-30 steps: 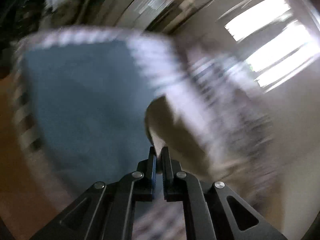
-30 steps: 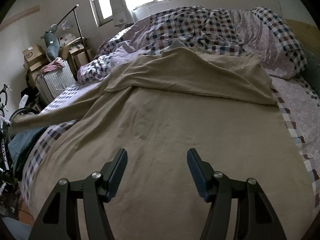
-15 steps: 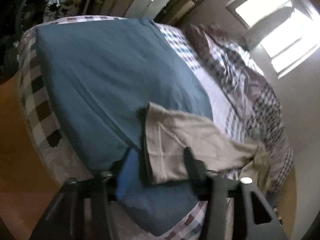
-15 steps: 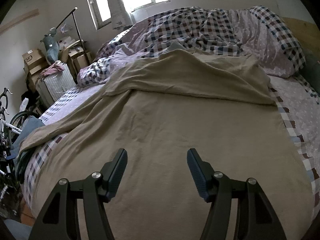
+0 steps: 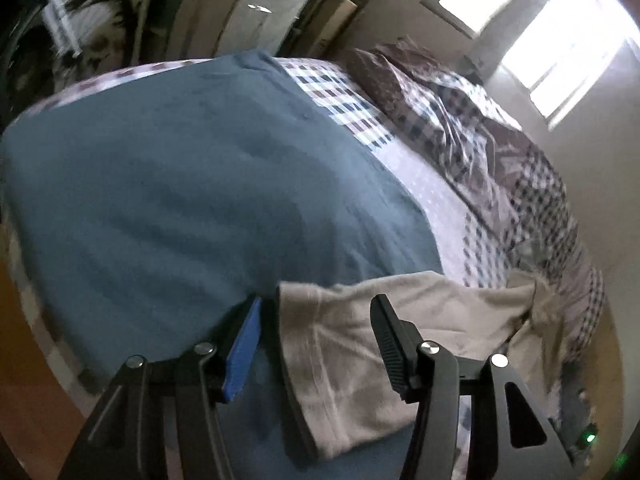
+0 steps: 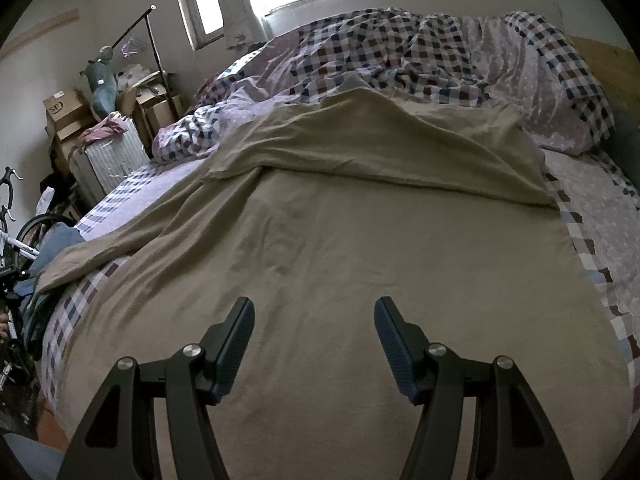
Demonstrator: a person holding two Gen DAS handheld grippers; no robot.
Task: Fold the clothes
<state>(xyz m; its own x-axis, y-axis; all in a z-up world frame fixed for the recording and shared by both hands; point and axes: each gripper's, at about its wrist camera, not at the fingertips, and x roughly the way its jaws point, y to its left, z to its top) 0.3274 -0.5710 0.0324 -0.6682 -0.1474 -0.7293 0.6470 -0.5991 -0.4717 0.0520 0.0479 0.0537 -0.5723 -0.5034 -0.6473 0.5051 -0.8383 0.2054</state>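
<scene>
A second ago your left gripper (image 5: 316, 320) was clenched on the beige garment's sleeve (image 5: 360, 344); now its jaws stand apart and the sleeve cuff lies loose between them, touching neither pad, draped over the blue garment (image 5: 192, 208) at the bed's (image 6: 600, 240) near left corner. Your right gripper (image 6: 314, 320) has kept its place, jaws released and holding nothing, above the beige garment (image 6: 340, 240) spread flat across the middle of the bed, its far end folded back toward the crumpled checked duvet (image 6: 420, 52) along the far edge.
</scene>
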